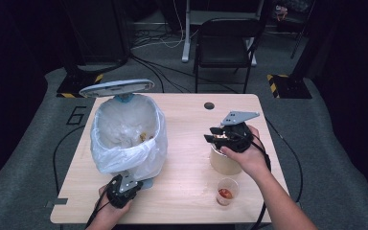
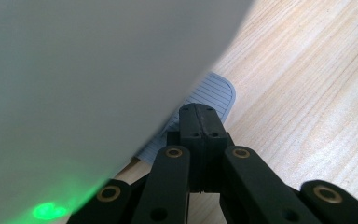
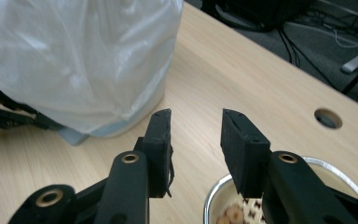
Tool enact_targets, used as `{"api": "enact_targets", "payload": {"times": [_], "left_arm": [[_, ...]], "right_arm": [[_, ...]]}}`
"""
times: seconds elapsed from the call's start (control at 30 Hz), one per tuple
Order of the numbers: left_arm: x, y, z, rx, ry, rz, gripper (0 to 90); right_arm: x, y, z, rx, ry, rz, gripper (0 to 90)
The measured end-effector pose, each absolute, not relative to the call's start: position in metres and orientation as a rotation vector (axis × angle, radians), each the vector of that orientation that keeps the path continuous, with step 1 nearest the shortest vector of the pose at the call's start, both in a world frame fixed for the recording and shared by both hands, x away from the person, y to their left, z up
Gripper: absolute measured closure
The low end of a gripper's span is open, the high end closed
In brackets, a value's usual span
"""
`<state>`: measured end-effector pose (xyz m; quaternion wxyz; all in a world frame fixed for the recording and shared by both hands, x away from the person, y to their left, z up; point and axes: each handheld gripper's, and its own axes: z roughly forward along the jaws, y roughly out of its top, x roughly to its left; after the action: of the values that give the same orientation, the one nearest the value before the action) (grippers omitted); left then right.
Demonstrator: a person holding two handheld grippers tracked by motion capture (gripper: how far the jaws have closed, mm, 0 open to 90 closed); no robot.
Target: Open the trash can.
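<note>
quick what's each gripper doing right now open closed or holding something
Left gripper: closed, fingers pressed on the bin's pedal.
Right gripper: open, holding nothing, above the paper cup.

The lined pedal bin took up the left half of the bench, its raised lid overhanging the far side. The left tongs sat closed on the bin's pedal, hard against its wall. Between bin and paper tub ran an open strip of bare wood. The right tongs hung parted over the tub; a small sauce cup stood just nearer.
</note>
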<state>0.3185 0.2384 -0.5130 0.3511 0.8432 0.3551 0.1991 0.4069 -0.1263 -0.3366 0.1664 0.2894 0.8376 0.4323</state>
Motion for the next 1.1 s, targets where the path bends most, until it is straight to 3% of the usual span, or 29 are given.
{"api": "enact_targets", "payload": {"times": [0.73, 0.97, 1.1], "left_arm": [[0.318, 0.239, -0.513, 2.195, 0.914, 0.523, 90.0], [0.318, 0.238, -0.513, 2.186, 0.921, 0.522, 90.0], [0.318, 0.238, -0.513, 2.196, 0.915, 0.525, 90.0]], "right_arm": [[0.404, -0.153, -0.397, 0.934, 2.399, 1.193, 69.5], [0.407, -0.151, -0.412, 0.925, 2.435, 1.154, 79.6], [0.409, -0.149, -0.413, 0.904, 2.441, 1.135, 80.1]]}}
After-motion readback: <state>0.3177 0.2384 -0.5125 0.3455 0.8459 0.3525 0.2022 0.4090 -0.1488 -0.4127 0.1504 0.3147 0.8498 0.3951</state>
